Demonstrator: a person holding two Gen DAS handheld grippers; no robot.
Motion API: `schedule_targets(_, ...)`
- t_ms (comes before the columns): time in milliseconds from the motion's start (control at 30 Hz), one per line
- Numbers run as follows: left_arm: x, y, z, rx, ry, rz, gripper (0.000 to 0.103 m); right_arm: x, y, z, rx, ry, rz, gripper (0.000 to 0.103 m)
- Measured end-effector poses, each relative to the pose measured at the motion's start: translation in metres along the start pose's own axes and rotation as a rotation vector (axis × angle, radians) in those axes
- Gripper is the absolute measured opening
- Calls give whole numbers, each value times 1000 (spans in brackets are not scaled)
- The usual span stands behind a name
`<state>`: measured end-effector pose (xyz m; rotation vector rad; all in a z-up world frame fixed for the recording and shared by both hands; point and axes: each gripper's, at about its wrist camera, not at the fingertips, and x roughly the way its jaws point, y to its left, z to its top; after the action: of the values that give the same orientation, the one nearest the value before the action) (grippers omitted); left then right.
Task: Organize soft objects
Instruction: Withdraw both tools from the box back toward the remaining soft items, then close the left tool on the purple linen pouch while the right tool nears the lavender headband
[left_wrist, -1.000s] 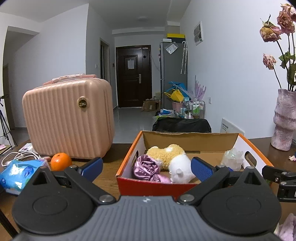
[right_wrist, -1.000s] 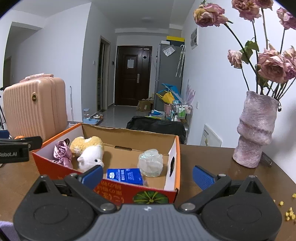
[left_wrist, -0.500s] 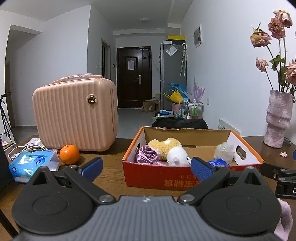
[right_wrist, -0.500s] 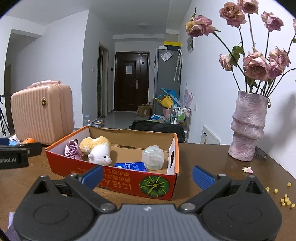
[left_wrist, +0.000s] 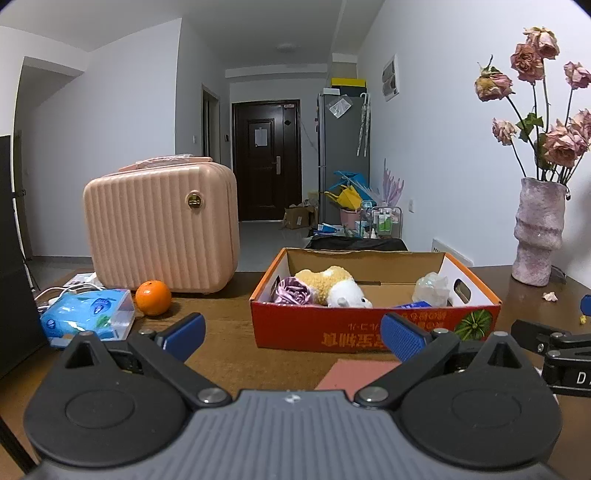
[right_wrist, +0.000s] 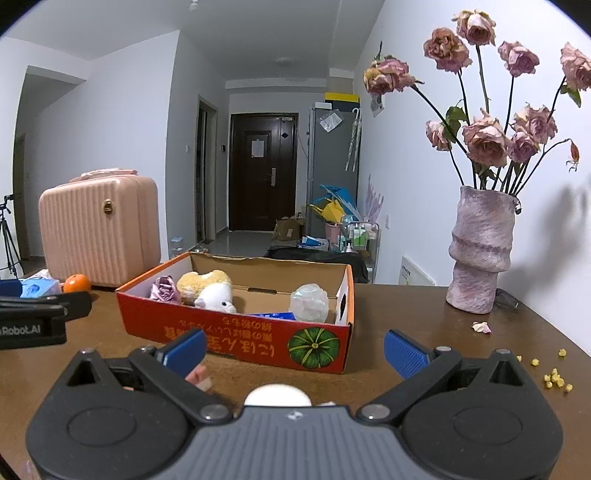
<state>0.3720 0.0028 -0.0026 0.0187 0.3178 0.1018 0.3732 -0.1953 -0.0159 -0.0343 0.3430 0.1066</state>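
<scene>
The soft objects already gathered, a purple satin flower (left_wrist: 291, 291), a yellow-and-white plush toy (left_wrist: 334, 286) and a clear crinkled bundle (left_wrist: 430, 288), lay inside the orange cardboard box (left_wrist: 369, 328) at twelve o'clock from the left gripper (left_wrist: 291, 332). In the left wrist view that gripper's blue pads (left_wrist: 183, 331) stood spread wide, with nothing between them. A flat pink piece (left_wrist: 354, 371) lay on the wooden table (left_wrist: 229, 354) just short of the box, at about one o'clock and close under the right-side pad; what it was could not be told. The box's long axis ran across the view, from nine to three. A pink suitcase (left_wrist: 162, 229), an orange (left_wrist: 153, 297) and a blue tissue pack (left_wrist: 86, 314) sat off at ten o'clock.

In the right wrist view the right gripper (right_wrist: 293, 349) was likewise released and empty, with the box at eleven to twelve o'clock, its near corner between the pads. A rounded white object (right_wrist: 277, 395) showed right at the gripper body, at six o'clock from the jaw gap, and a small pink piece (right_wrist: 197, 376) lay beside the left-side pad at seven o'clock. Both were largely hidden by the gripper, so their shape and long axis could not be read. Judging by this, the right gripper was the nearer to those loose items and would have to draw back or tip down to bring them between its pads. A vase of dried roses (right_wrist: 482, 251) stood well apart at two o'clock.
</scene>
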Motion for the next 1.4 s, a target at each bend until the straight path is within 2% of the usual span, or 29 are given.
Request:
schedule_targets(367,-44,-2,-21,23,-9,-9,103,-38,3,-23,15,8,28,103)
schedule_targets(800,-76,2,-49,14,49,-36,103,-67,3,-52,-5,23,27,103)
schedule_targets(1133,-74,-2,-54,28,73,-34,103,-67,0,-55,11,31,27,103)
schedule_targets(1267,-66,-4,-56,25,107,-57,103,-65,-4,-55,24,36,30,103)
schedule_targets(1400,-56,-10,-60,44,140,-46,103,-63,-9,-56,18,43,28,103)
